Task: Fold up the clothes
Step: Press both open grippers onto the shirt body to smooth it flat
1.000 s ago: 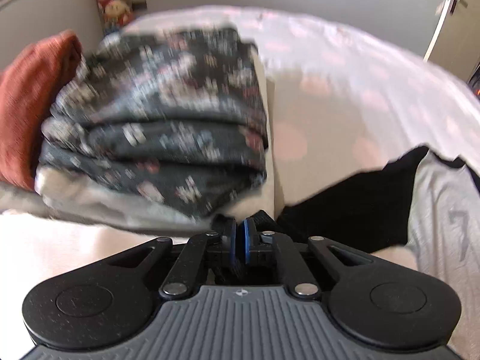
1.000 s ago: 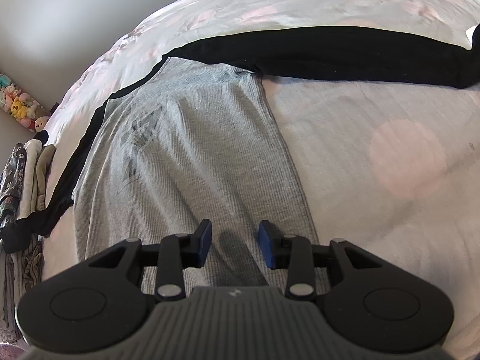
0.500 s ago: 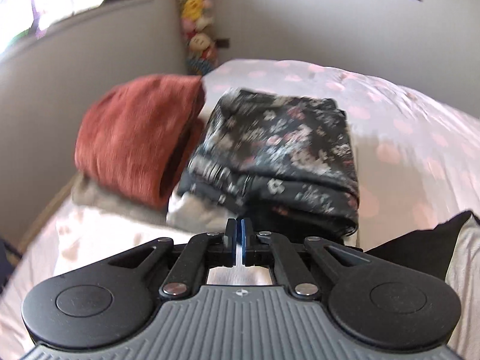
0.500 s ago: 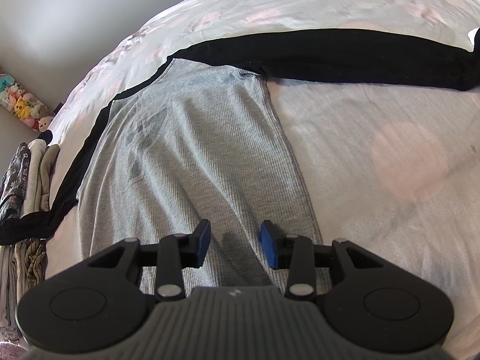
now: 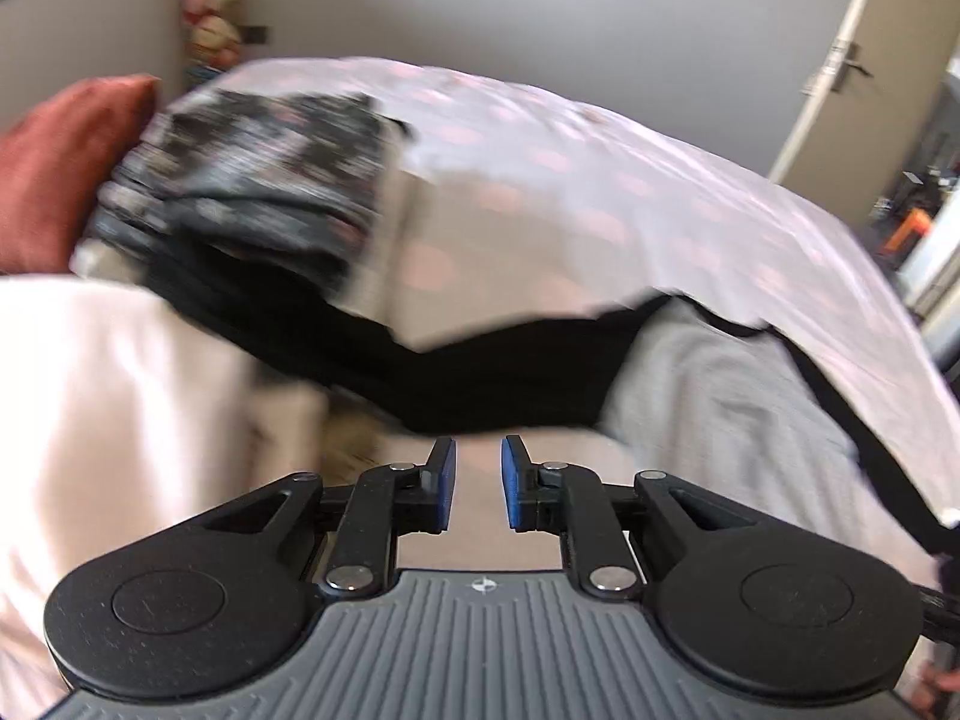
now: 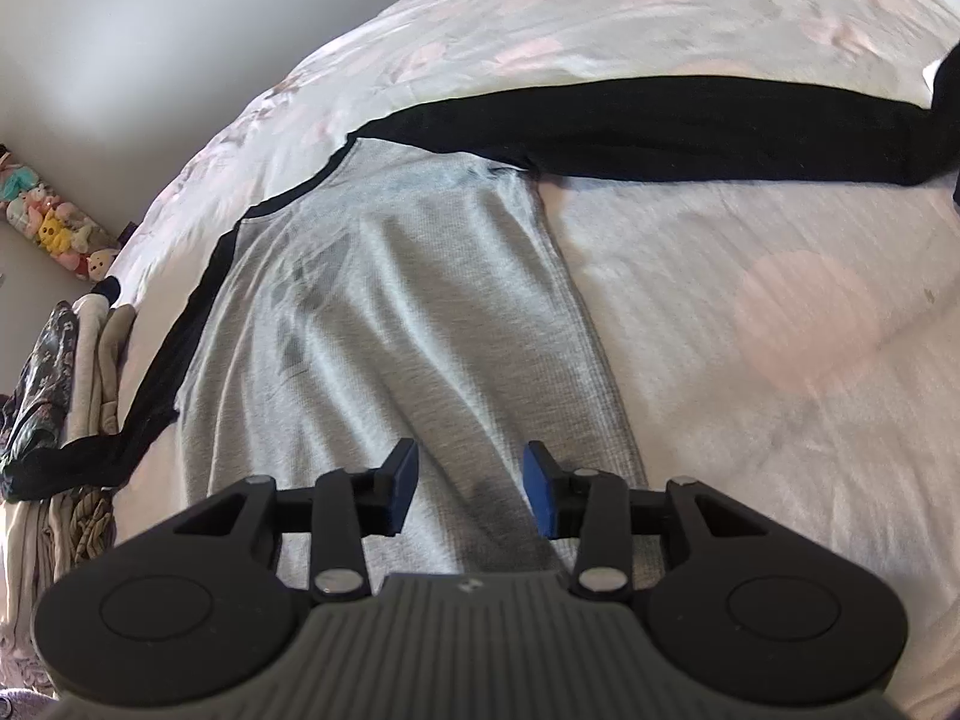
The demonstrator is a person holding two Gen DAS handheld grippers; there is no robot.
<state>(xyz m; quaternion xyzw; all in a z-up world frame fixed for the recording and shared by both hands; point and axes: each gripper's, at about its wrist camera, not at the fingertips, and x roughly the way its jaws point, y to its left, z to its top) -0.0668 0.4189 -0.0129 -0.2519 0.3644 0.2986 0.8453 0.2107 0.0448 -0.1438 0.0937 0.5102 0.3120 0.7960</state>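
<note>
A grey long-sleeved shirt (image 6: 390,312) with black sleeves lies spread flat on the bed. Its right black sleeve (image 6: 690,132) stretches out to the right. Its left black sleeve (image 5: 456,360) lies stretched toward the folded pile and also shows in the right wrist view (image 6: 150,396). My left gripper (image 5: 478,480) is open and empty, just in front of that sleeve. My right gripper (image 6: 471,486) is open and empty, hovering over the shirt's grey lower body.
A pile of folded clothes topped by a dark floral garment (image 5: 264,180) sits at the left of the bed, beside a rust-red cushion (image 5: 54,168). The bed cover (image 6: 780,312) is pale with pink spots. A door (image 5: 870,60) stands at the right.
My left gripper has opened and let go of the black sleeve, then swung right and pulled back. The sleeve now lies on the bed. My right gripper has barely moved.
</note>
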